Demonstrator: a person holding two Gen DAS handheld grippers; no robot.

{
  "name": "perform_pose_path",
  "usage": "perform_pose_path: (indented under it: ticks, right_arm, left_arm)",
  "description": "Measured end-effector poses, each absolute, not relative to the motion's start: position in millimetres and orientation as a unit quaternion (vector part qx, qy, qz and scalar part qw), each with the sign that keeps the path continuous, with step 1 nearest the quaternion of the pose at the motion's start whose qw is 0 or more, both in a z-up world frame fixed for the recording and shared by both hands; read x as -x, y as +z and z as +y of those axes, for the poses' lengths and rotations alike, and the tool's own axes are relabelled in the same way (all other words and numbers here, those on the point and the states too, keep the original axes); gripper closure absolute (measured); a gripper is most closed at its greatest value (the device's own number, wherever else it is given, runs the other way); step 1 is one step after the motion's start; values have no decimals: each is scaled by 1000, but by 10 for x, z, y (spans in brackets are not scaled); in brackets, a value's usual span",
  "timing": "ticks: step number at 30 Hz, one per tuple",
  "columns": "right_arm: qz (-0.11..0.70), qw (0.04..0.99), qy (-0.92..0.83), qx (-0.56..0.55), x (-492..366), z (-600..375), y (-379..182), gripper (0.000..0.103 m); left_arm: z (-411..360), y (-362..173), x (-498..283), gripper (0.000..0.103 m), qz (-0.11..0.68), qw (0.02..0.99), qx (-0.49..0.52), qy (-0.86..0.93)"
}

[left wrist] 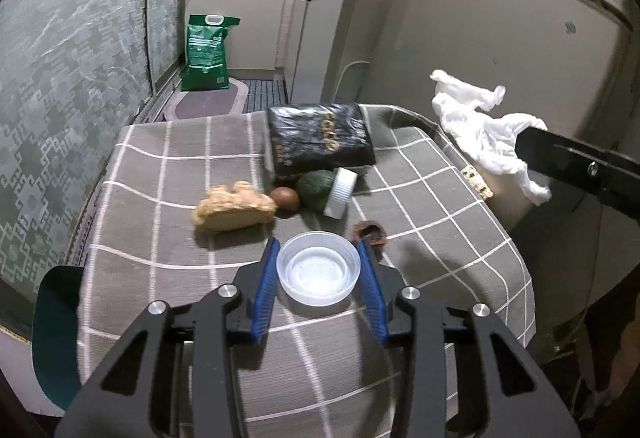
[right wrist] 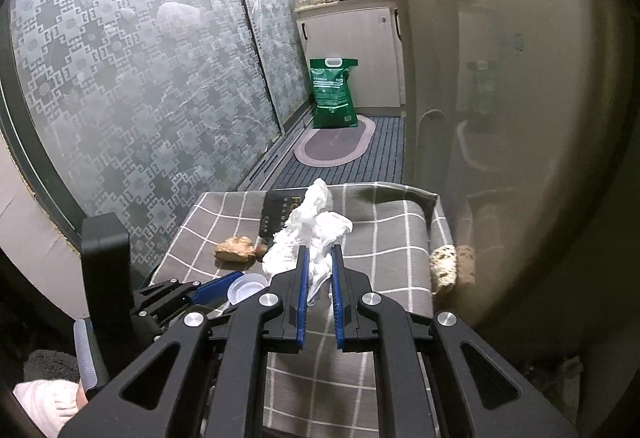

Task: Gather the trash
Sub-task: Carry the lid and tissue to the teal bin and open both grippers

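My left gripper [left wrist: 319, 250] has its blue pads on both sides of a clear plastic cup [left wrist: 319, 274] and is shut on it above the checked tablecloth [left wrist: 160, 238]. The cup also shows in the right wrist view [right wrist: 246, 287]. My right gripper [right wrist: 319, 252] is shut on a crumpled white tissue [right wrist: 312, 228] and holds it up over the table; in the left wrist view the tissue [left wrist: 480, 130] hangs at the right. A brown scrap [left wrist: 370, 232] lies just beyond the cup.
On the table lie a ginger root [left wrist: 234, 210], a brown round fruit [left wrist: 285, 198], a green ball [left wrist: 316, 184], a white ribbed cap [left wrist: 341, 192] and a black packet [left wrist: 320, 138]. A sponge [right wrist: 444, 266] sits at the table's right edge by the fridge [right wrist: 520, 118]. A green bag [left wrist: 206, 52] stands on the floor.
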State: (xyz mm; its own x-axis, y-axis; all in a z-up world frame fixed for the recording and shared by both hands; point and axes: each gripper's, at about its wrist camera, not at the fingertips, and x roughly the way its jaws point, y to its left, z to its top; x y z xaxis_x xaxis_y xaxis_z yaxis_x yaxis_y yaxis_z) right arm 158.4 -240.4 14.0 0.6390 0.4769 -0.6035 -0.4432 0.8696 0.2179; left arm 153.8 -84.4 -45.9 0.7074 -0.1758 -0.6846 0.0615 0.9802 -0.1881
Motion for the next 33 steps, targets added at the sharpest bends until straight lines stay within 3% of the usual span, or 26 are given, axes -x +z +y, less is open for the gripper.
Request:
perform_pose_path:
  ticks: [23,33]
  right_arm:
    - [336,887,316,10,-1521,-1381,252,93]
    - [342,874,344,20,-1491,-1005,228,93]
  left_arm:
    - [367,-20,-1065,61,321,938,130,-13]
    - [984,-226,-905,61,344,929,132,26]
